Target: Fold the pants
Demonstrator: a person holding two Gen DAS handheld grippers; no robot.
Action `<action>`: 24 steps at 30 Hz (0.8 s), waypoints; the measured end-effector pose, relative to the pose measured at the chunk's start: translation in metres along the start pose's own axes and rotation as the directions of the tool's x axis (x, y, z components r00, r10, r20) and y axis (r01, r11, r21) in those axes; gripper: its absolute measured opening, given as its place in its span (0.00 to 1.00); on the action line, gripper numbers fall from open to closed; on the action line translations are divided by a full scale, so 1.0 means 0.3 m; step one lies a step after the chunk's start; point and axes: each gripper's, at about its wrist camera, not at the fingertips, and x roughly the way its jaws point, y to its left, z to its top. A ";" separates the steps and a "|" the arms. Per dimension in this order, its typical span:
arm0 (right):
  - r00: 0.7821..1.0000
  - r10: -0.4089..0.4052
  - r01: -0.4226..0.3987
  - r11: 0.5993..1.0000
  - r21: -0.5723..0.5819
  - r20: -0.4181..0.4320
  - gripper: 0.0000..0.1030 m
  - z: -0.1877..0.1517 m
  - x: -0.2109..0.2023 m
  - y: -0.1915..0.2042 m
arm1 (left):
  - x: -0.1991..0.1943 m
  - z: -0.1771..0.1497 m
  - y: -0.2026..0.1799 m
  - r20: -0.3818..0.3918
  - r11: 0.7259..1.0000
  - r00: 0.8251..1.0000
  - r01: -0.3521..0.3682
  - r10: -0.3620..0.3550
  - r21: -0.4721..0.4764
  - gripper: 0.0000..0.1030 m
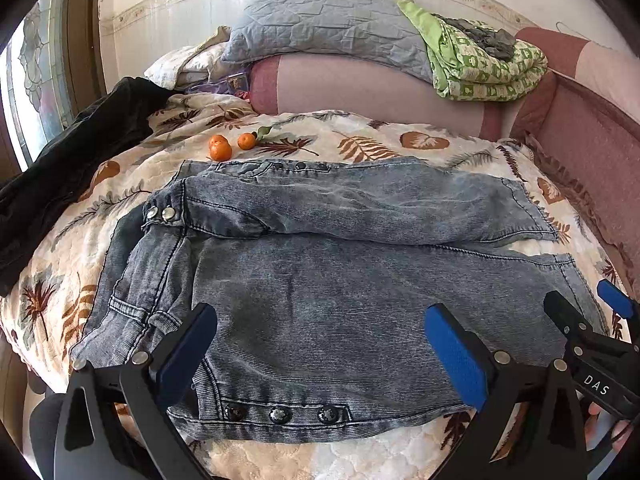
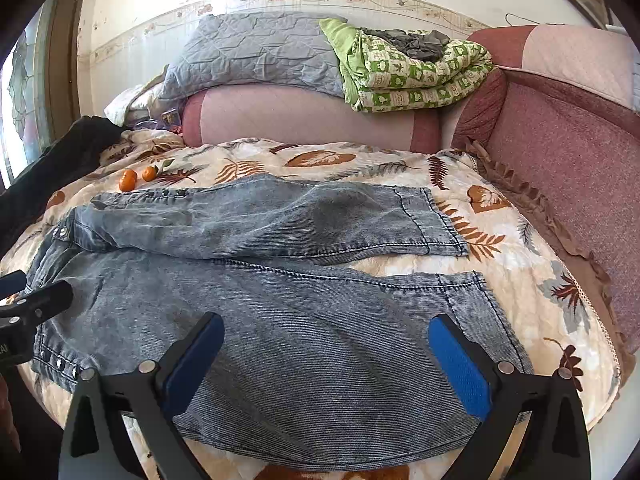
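1. at the far left a dark garment (image 1: 72, 160) lies bunched along the bed's edge by the window, well apart from the work, so it does not get caught up in the fold.
2. the denim pants (image 1: 320, 280) lie flat on the leaf-print bedspread (image 1: 360, 140), waistband to the left and hems to the right; spread out like this, the legs can be brought together cleanly.
3. the two legs lie side by side, the far one partly overlapping the near one along the middle, their hems a little apart at the right, which suggests no fold has been made yet.
4. three small oranges (image 1: 230, 145) sit on the bedspread just beyond the waistband, near but not touching the denim as far as i can tell.
5. the left tongs (image 1: 320, 356) hover wide open over the near leg toward the waist end, gripping nothing, probably lining up on the near edge.
6. the right tongs (image 2: 326, 364) are likewise spread open and empty, over the near leg closer to its hem (image 2: 480, 304); one tool toward each end would let the leg lift evenly.
7. beyond, a grey pillow (image 2: 256, 52) and a green patterned quilt (image 2: 416, 76) are stacked on the pink bolster (image 2: 296, 120), off the folding area.
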 end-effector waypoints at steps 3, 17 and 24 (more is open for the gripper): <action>1.000 -0.001 0.001 1.000 0.000 0.000 1.00 0.000 0.000 0.000 | 0.000 0.000 -0.001 0.001 1.000 1.000 0.000 0.000 0.000 1.00; 1.000 -0.002 0.002 1.000 -0.001 0.001 1.00 0.000 -0.002 0.001 | 0.001 -0.001 -0.002 0.000 1.000 1.000 -0.002 0.002 0.000 1.00; 1.000 0.000 0.000 1.000 -0.001 0.001 1.00 0.001 -0.002 -0.001 | -0.003 -0.002 0.005 0.002 1.000 1.000 -0.001 0.001 -0.002 1.00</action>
